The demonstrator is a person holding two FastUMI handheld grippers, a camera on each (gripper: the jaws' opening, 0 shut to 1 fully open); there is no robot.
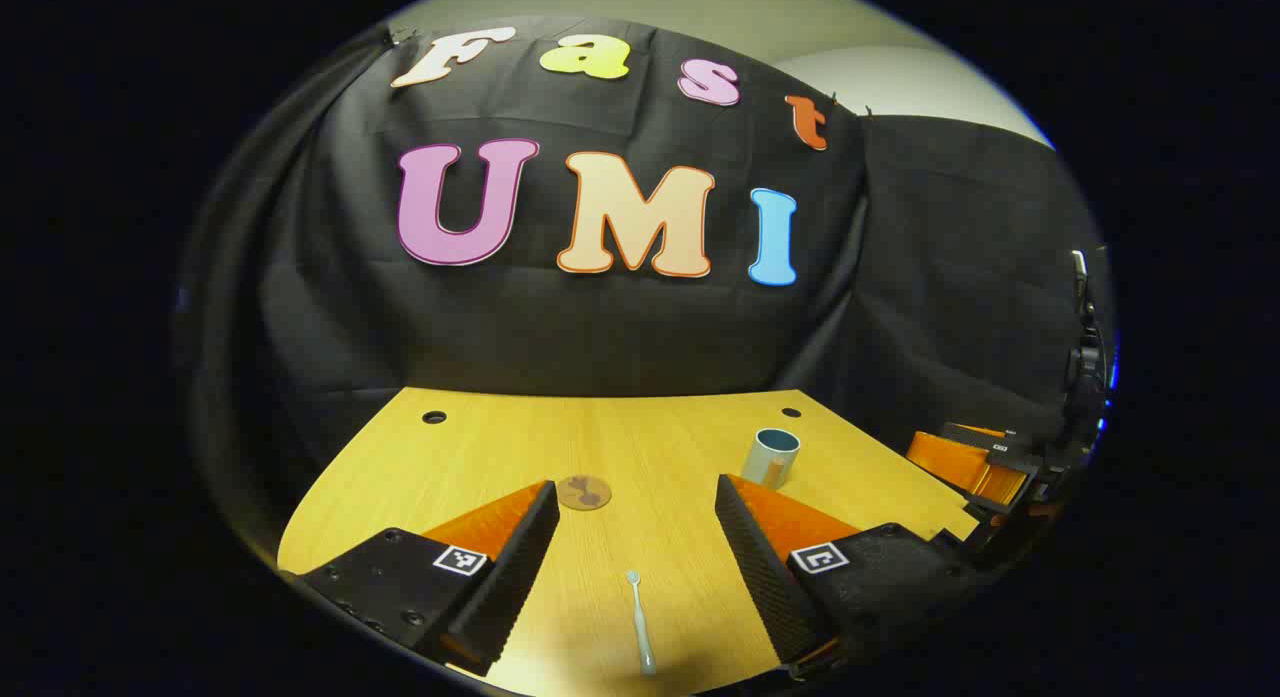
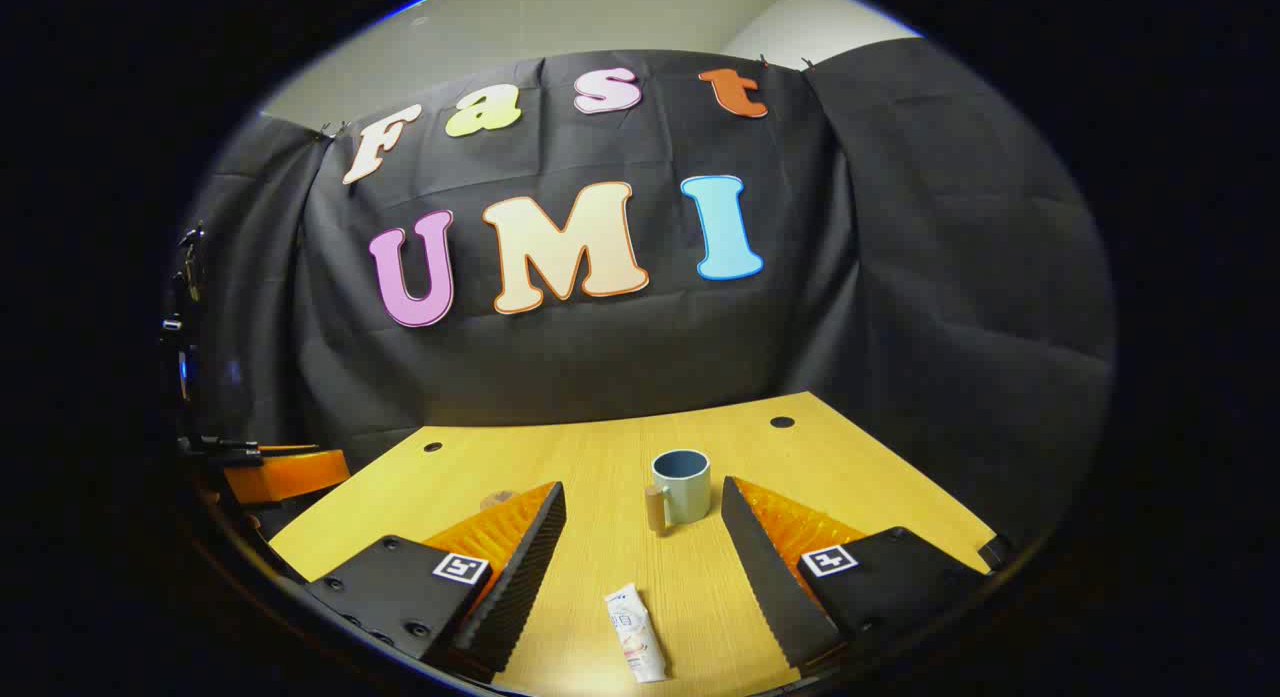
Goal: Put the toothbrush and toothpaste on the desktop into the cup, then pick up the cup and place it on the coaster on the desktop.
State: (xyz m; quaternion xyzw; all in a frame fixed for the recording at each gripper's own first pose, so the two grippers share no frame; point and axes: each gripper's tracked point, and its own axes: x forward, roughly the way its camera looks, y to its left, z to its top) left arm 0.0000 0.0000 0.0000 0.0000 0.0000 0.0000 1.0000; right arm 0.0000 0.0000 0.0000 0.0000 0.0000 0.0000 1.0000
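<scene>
A pale toothbrush (image 1: pixel 640 622) lies on the wooden desktop (image 1: pixel 650 447), lengthwise between the fingers of my open left gripper (image 1: pixel 637 537), near their base. Beyond the left finger sits a round brown coaster (image 1: pixel 583 493). A grey-green cup (image 1: pixel 771 456) with a wooden handle stands behind the right finger. In the right gripper view a white toothpaste tube (image 2: pixel 636 633) lies between the fingers of my open right gripper (image 2: pixel 643 532), and the cup (image 2: pixel 681 486) stands upright just ahead, handle to the left. The coaster (image 2: pixel 495 499) peeks out behind the left finger. Neither gripper holds anything.
The other gripper (image 1: pixel 975 467) hovers at the desk's right edge in the left gripper view, and the left one (image 2: pixel 275 477) at the left edge in the right gripper view. Two cable holes (image 1: pixel 434 417) (image 1: pixel 791 413) mark the desk's far side, against the black cloth wall.
</scene>
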